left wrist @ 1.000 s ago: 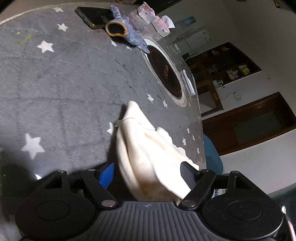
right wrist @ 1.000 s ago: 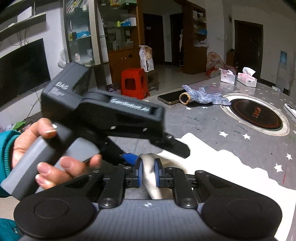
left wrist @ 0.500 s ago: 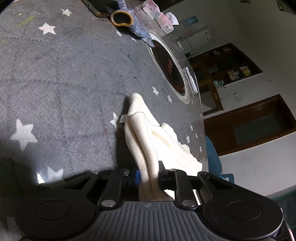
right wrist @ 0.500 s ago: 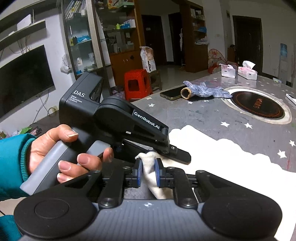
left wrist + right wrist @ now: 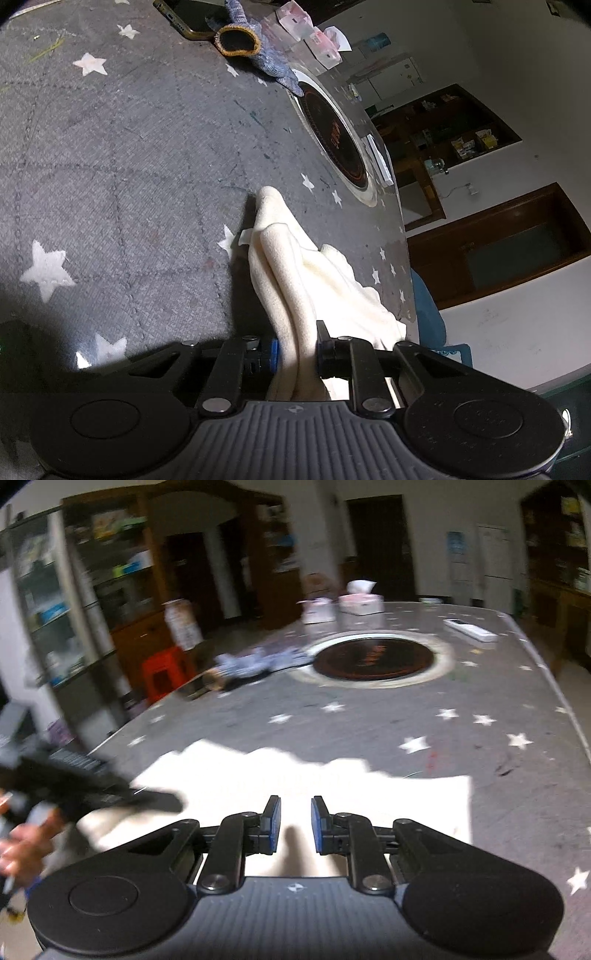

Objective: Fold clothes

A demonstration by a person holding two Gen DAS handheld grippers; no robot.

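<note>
Left claw (image 5: 297,345) clenches bunched cream garment (image 5: 295,266); right claw (image 5: 295,821) released, view blurred.

The cream cloth (image 5: 295,280) is soft and fleecy, spread on the grey star-printed table. One end of it is gathered into thick rolled folds that rise off the surface, with a rounded tip and a small white tag poking out beside them. The rest lies flat (image 5: 314,779) as a wide pale sheet with a wavy far edge and a straight side edge, near the table's front, well short of the round dark plate.
</note>
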